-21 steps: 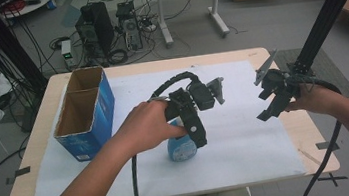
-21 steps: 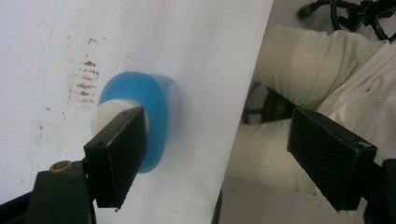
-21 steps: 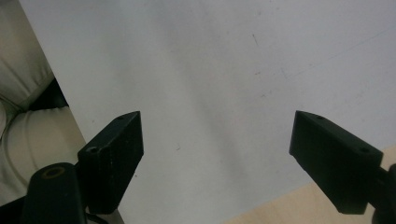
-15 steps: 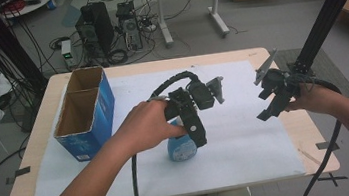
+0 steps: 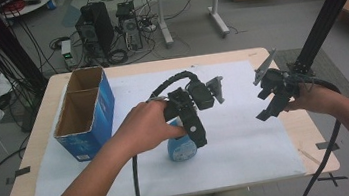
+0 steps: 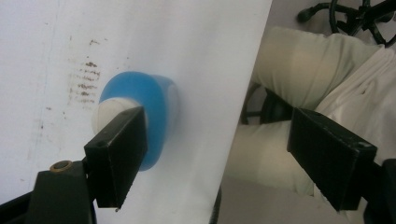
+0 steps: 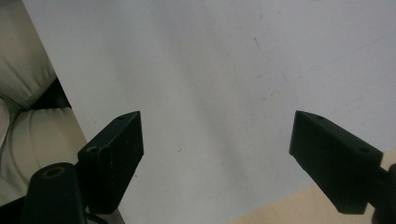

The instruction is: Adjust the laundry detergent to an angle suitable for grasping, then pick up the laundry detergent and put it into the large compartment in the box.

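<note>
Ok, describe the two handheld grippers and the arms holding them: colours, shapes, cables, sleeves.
Both are black. The left gripper has flat, rectangular black jaws, a brass-coloured screw at one jaw's base, a grey three-cornered plate on top and a thick black cable trailing toward the person. The right gripper has the same blocky jaws, its own grey plate and a black cable. Both forearms are bare, with no sleeves visible.

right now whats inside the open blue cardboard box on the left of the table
The blue cardboard box has two open compartments showing only bare brown inner walls. Nothing sticks out; the compartment bottoms are hidden by the walls.
</note>
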The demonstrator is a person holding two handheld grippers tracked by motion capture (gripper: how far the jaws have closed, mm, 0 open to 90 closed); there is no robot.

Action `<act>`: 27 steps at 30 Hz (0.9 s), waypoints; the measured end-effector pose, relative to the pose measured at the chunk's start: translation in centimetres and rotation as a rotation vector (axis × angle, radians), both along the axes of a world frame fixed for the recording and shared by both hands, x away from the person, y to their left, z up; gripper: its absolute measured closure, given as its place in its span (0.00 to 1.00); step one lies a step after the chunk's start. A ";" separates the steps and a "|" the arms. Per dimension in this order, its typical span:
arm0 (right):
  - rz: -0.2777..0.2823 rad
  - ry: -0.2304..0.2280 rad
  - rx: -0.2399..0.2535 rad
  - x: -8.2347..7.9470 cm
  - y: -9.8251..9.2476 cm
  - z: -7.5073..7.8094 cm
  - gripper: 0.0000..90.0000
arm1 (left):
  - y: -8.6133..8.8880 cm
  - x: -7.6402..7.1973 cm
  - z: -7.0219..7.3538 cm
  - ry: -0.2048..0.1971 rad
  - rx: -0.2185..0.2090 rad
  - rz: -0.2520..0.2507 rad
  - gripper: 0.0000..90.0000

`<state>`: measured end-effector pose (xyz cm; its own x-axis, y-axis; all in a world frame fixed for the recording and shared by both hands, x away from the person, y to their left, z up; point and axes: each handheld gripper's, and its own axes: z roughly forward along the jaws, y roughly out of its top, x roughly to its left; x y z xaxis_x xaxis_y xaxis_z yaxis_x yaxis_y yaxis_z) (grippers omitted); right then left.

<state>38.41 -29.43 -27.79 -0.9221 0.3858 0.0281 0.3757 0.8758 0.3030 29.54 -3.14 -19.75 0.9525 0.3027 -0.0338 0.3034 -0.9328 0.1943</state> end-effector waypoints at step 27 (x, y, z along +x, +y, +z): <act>0.002 -0.009 0.001 -0.3 -0.4 0.6 0.20 | 0.0 0.0 1.5 -0.025 -0.028 0.025 0.23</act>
<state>38.07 -29.83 -27.23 -0.9232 0.3837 0.0206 0.3711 0.8762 0.3074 29.58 -3.12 -18.29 0.9453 0.3257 -0.0188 0.3212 -0.9190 0.2285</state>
